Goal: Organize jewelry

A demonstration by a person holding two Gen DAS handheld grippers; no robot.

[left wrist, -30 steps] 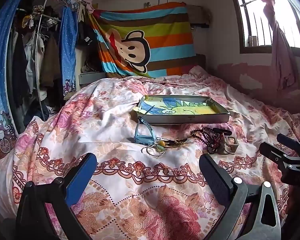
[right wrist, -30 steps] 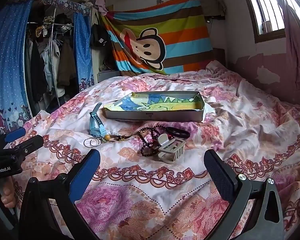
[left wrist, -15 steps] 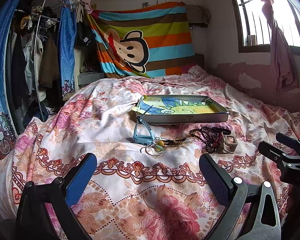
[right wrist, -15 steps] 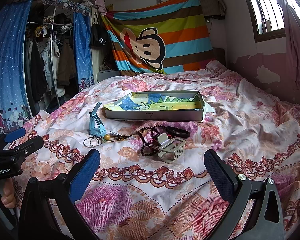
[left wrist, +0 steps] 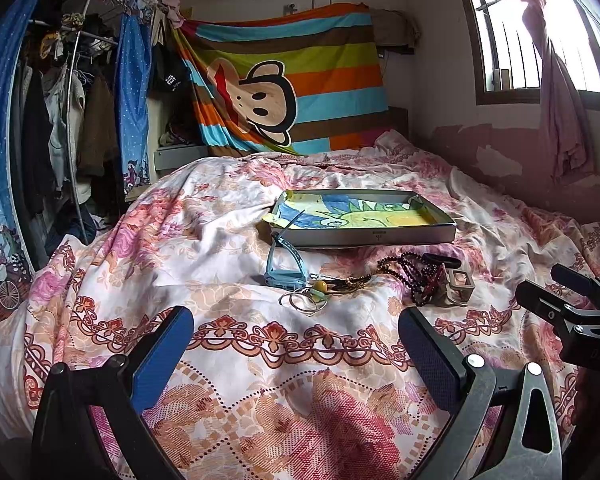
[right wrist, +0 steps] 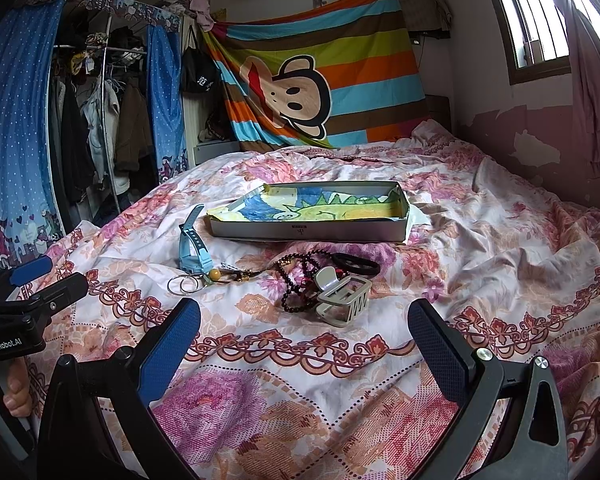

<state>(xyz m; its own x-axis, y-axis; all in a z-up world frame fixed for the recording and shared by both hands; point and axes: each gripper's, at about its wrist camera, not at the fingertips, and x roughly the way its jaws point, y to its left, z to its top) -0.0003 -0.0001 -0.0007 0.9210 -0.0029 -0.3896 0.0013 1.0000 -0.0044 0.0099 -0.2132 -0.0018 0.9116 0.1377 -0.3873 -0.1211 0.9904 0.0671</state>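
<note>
Both grippers — left, right — gape empty. Ahead lie a blue watch, rings, dark beads, grey clip — then a tray.

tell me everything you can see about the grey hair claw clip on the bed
The grey plastic claw hair clip lies on its side on the floral bedsheet, in front of the shallow grey box. It has a curved top, two rows of square teeth and looks closed. It rests against the dark red bead string; neither tool touches it.
</note>
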